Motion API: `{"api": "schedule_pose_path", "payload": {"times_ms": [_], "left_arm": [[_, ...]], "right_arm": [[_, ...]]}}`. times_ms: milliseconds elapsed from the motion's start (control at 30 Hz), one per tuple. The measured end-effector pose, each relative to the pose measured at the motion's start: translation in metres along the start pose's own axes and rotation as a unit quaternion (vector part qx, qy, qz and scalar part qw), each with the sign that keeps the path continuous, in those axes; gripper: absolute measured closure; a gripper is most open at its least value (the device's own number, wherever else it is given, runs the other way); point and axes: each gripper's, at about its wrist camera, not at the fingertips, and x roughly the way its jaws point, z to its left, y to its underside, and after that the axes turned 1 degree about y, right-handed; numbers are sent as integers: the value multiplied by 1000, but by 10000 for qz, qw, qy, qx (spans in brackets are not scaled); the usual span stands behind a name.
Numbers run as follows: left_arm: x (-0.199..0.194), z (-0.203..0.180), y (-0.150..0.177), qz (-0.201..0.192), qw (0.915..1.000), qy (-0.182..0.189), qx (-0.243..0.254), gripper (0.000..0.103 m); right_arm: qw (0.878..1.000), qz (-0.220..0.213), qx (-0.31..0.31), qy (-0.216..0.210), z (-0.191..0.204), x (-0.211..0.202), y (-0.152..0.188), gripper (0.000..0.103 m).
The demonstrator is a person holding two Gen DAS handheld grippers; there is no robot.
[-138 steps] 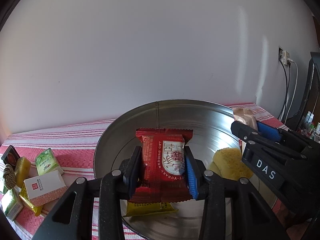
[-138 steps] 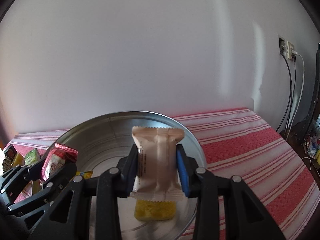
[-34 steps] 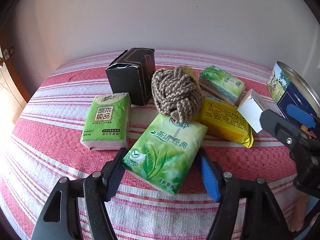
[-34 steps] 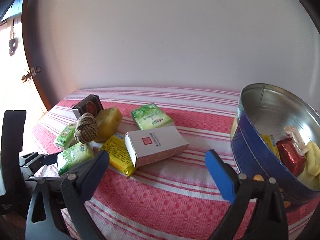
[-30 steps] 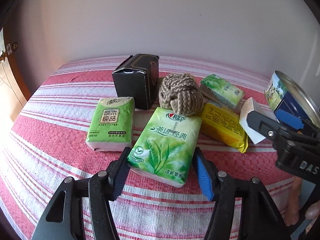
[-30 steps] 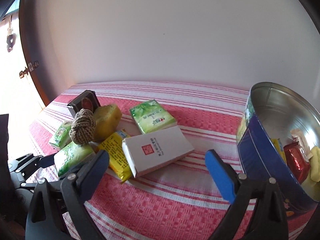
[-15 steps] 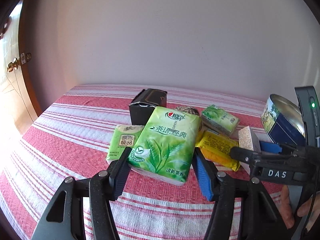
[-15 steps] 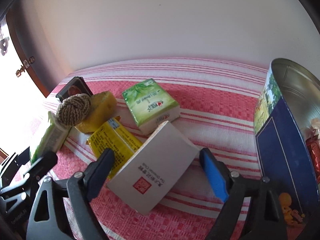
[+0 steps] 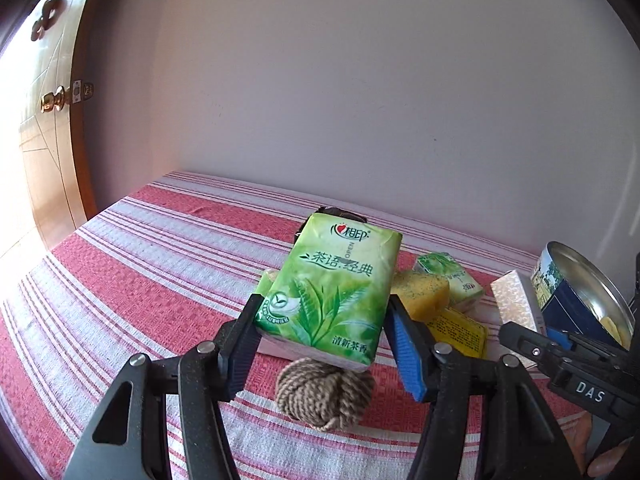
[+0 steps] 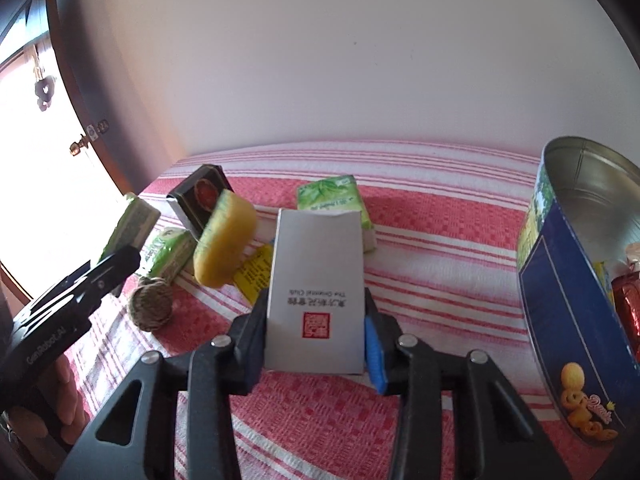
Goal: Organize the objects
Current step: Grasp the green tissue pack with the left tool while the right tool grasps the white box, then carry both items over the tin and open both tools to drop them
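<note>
My left gripper [image 9: 325,312] is shut on a green tea-print tissue pack [image 9: 336,284] and holds it above the red striped cloth. My right gripper [image 10: 315,308] has its jaws closing on a white box [image 10: 316,264] with a red seal, and both pads press its long sides. The box lies tilted, its far end raised. At the right stands the open blue tin [image 10: 560,280] with wrapped snacks inside. In the right wrist view the left gripper [image 10: 116,260] shows at the left edge with its pack [image 10: 132,224].
On the cloth lie a rope ball [image 9: 324,394], a yellow sponge [image 10: 224,240], a yellow packet [image 9: 456,330], a black box [image 10: 200,196] and two more green tissue packs [image 10: 340,196] [image 10: 168,252]. A wall is behind, a wooden door [image 9: 48,140] at the left.
My left gripper has lifted the green tissue pack off the cloth. My right jaws have gone from wide open to pressing on the white box, which has turned lengthwise between them.
</note>
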Motion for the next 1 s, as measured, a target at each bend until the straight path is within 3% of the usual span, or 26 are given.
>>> {"api": "schedule_pose_path", "payload": {"times_ms": [167,467,1000], "left_arm": [[-6,-5,-1,-260,9996,-88,-92,41],[-14,-46,8,-407,9989,-68,221,41],[-14,-143,16,-412,9970,267,599,41]], "right_arm": [[9974,-672,-170,171,3,-27,0,62],[9888,-1336,-259,619,-5,-68,8,62],[9812,-1685,35,944,-60,-115,17,62]]}}
